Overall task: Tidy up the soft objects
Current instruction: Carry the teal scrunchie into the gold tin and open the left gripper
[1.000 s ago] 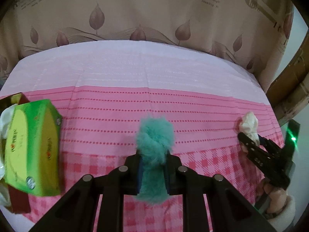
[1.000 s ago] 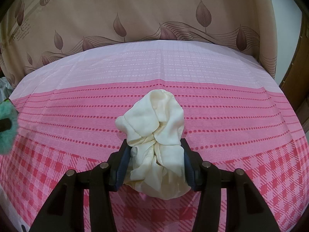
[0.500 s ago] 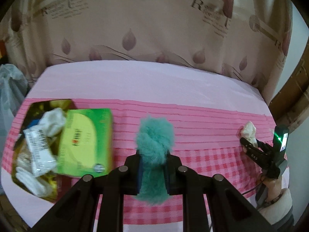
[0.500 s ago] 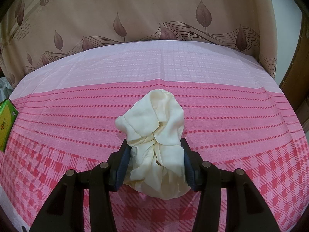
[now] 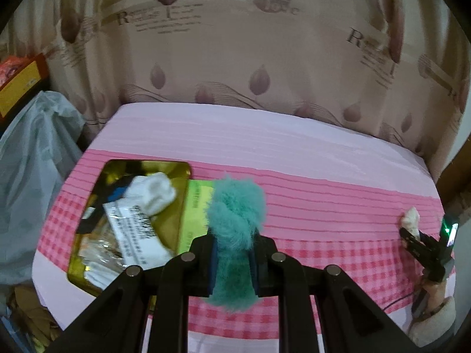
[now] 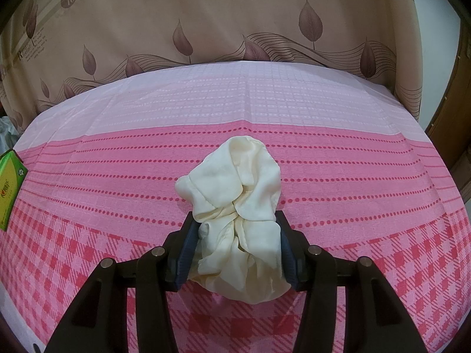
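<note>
Shift since earlier frames: left gripper (image 5: 232,260) had carried the teal fluffy scrunchie (image 5: 235,214) up and toward the gold tin (image 5: 123,163), which now showed whole; right view unchanged.
Teal scrunchie: pinched in the closed left jaws, held in the air over the green box's (image 5: 195,206) edge, just right of the tin.
Reason, judged: tin looked like the collecting place, so this piece was probably bound there.
Cream scrunchie (image 6: 235,206): gripped by the right gripper (image 6: 235,253), jaws closed on its bunched cloth, parked low over the pink cloth-covered counter (image 6: 353,176), seemingly waiting its turn.
Tin contents: white sock (image 5: 153,194), printed packets (image 5: 132,229); crowded, little free room.
In the way: green box touching the tin's right side.
Surroundings: leaf-print curtain (image 5: 265,58) behind, plastic bag (image 5: 32,158) to the left.
</note>
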{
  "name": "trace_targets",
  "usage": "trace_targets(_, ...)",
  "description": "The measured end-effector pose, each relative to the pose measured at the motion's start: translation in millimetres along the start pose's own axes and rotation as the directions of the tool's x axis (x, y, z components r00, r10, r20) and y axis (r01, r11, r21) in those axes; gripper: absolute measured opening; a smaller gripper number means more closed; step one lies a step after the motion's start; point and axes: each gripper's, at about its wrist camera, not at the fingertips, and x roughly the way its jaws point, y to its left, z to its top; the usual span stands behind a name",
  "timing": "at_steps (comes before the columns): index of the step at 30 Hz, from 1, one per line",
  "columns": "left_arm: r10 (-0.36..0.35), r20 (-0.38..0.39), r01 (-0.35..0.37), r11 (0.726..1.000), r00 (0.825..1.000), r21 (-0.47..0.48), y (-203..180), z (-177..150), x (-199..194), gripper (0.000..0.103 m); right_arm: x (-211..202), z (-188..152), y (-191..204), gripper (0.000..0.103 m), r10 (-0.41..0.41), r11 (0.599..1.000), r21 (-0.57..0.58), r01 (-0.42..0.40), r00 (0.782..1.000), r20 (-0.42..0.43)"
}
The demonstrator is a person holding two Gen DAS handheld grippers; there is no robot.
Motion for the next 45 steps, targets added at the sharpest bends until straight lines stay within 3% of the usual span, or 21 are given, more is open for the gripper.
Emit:
trace_targets(23, 0.145, -0.065, -0.153, 0.977, 0.987, -0.148, 103, 10, 36, 0.017, 0, 0, 0, 0.05, -0.003, 1.0, -0.007, 0.003, 1.0, -0.001)
trace_targets(38, 0.176, -0.122, -0.196, 0.965, 0.977, -0.174, 136, 15, 75, 0.018, 0, 0, 0, 0.05, -0.003, 1.0, -0.008, 0.003, 1.0, -0.001)
trace_targets(45, 0.157, -0.13, -0.181, 0.961, 0.979, -0.208, 150, 14, 87, 0.025, 1, 0, -1, 0.05, -0.004, 1.0, -0.008, 0.004, 1.0, 0.0)
